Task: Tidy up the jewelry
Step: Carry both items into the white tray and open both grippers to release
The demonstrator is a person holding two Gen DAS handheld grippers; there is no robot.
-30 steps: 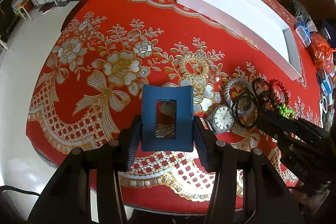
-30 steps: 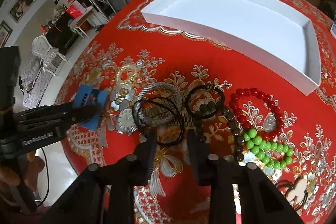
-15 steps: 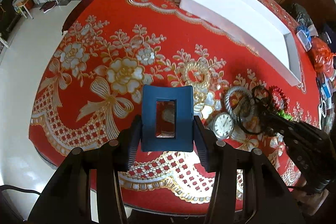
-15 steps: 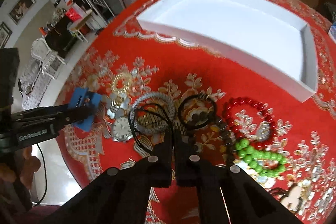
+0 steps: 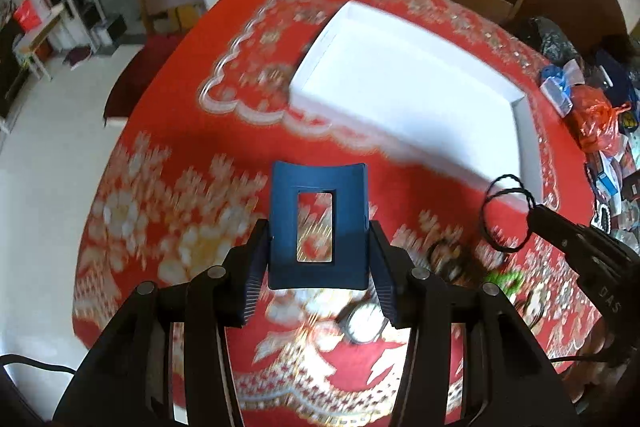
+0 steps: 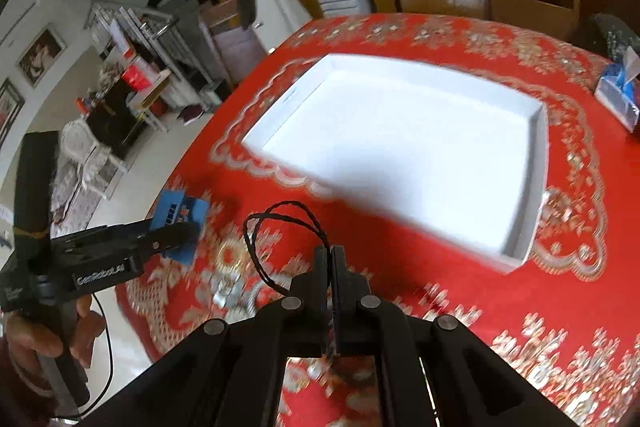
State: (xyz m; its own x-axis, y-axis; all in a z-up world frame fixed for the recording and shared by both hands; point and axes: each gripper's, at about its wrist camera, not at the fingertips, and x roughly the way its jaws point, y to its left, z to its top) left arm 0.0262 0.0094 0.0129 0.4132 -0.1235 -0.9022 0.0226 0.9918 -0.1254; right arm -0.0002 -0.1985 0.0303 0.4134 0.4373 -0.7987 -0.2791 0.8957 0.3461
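Cord loop of thin black string point(image 6: 280, 239) is now off the red floral worktop point(image 6: 440, 287), pinched in my right gripper point(image 6: 330, 255), whose fingers just clamped on it. Left gripper point(image 5: 320, 259) grips the dark-blue rectangular clip point(image 5: 318, 227). White shallow tray point(image 6: 536, 163) next, I reckon.

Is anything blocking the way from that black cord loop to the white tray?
Nothing visible does. The right claw holds the black cord loop up off the table, and only bare red tablecloth lies between it and the empty white tray.

Black tongs point(image 6: 331, 259), silver pivot screws
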